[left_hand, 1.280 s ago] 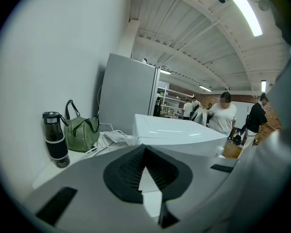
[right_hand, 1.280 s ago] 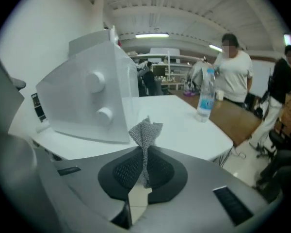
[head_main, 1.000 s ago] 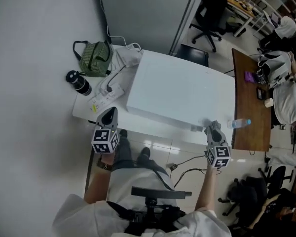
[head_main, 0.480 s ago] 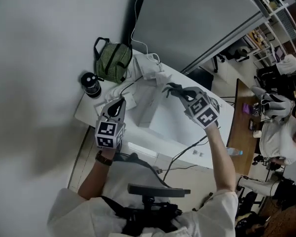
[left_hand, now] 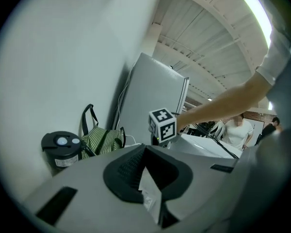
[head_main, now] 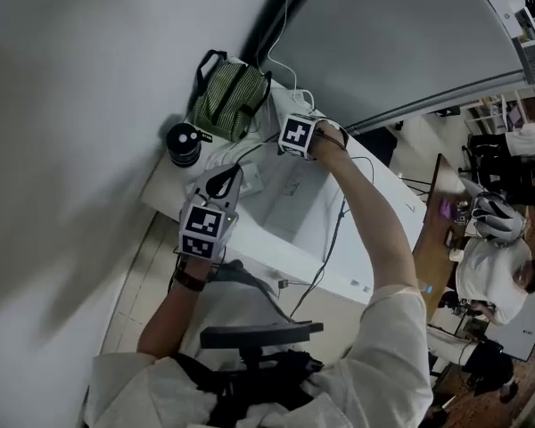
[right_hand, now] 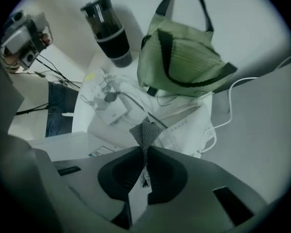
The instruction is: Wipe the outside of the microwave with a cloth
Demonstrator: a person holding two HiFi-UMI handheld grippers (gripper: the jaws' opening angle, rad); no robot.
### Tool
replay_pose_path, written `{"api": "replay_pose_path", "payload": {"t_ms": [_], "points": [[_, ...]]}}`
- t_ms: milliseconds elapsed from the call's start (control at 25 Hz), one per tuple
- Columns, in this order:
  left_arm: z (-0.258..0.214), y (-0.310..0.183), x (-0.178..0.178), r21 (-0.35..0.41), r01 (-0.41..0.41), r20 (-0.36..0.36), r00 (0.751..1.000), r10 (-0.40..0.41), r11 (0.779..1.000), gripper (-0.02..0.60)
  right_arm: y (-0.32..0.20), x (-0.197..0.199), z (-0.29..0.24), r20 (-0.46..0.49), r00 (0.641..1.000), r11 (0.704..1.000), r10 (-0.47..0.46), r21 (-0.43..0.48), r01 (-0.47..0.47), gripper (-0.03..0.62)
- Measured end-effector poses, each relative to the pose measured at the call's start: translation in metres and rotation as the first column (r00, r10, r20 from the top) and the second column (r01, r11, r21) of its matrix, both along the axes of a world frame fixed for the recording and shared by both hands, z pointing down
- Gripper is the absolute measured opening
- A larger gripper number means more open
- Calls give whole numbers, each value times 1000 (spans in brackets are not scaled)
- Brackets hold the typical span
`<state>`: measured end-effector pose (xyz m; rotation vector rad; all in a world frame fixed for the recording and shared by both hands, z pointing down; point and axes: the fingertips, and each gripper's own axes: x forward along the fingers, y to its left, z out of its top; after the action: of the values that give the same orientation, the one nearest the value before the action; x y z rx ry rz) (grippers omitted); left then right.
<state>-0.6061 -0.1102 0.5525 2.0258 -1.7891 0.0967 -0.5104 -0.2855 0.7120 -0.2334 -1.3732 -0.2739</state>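
Right gripper [right_hand: 144, 152]: jaws clenched on a small grey cloth [right_hand: 144, 131], with a tuft sticking out past the tips. It is held just beside the green striped bag [right_hand: 182, 57], above white wrapping and cables lying at the bag's foot. Cannot tell whether the cloth touches anything.

Left gripper [left_hand: 145, 148]: jaws pressed together, nothing between them. It is well apart from the bag.

Black flask [head_main: 184, 143]: upright, just beside the bag.

White microwave [head_main: 281, 208]: next to the bag, with the right forearm stretched across it.
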Motion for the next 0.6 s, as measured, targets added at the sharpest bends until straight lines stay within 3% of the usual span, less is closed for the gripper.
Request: {"api": "replay_pose_path", "payload": {"t_ms": [160,240,400,600], "points": [[20,4,-9,-51,-2,-5,1000,2,999,25,1,10,44,-175,982,996,-76,27,82,23],[30,3,-16,-75,6,1,1000,-6,997,25,7,15,68,-225,967,993,-117,-6,118,25],[49,-6,-28,-92,20,12,1000,-19,996,25,51,35,95,-301,948,981,-103,-186,48,24],[52,-8,-44,-97,47,15,999,-46,994,25,132,51,85,-329,928,918,-176,-395,34,23]]}}
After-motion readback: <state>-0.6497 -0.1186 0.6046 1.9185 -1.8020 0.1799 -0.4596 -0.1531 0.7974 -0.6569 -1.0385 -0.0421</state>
